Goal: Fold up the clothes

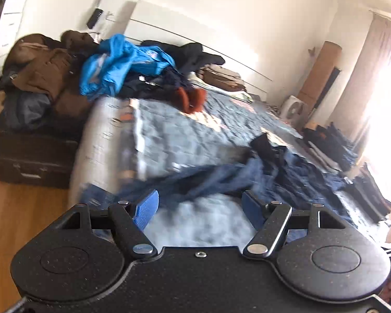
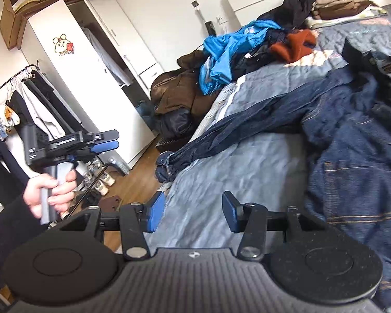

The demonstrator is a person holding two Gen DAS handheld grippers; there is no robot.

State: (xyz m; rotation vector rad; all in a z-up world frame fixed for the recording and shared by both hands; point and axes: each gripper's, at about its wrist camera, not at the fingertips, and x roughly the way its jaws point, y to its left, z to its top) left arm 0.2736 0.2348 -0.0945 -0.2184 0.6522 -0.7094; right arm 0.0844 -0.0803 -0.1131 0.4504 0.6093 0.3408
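Observation:
A pair of dark blue jeans [image 2: 346,130] lies spread on the grey-blue bedspread [image 2: 234,172], one leg [image 2: 221,140] reaching to the bed's left edge with its cuff hanging over. The jeans also show blurred in the left wrist view [image 1: 247,177]. My left gripper [image 1: 199,208] is open and empty just above the bed, near the jeans leg. It also shows in the right wrist view [image 2: 104,143], held off the bed's left side. My right gripper [image 2: 193,214] is open and empty over bare bedspread, short of the jeans.
A heap of clothes lies at the bed's head: a bright blue jacket [image 2: 229,49], an orange-red garment [image 2: 294,44], black and brown pieces. Brown coats [image 2: 179,88] pile on a dark trunk [image 1: 31,156]. A wardrobe [image 2: 73,60], clothes rail [image 2: 26,91], and folded stacks [image 1: 336,146] stand around.

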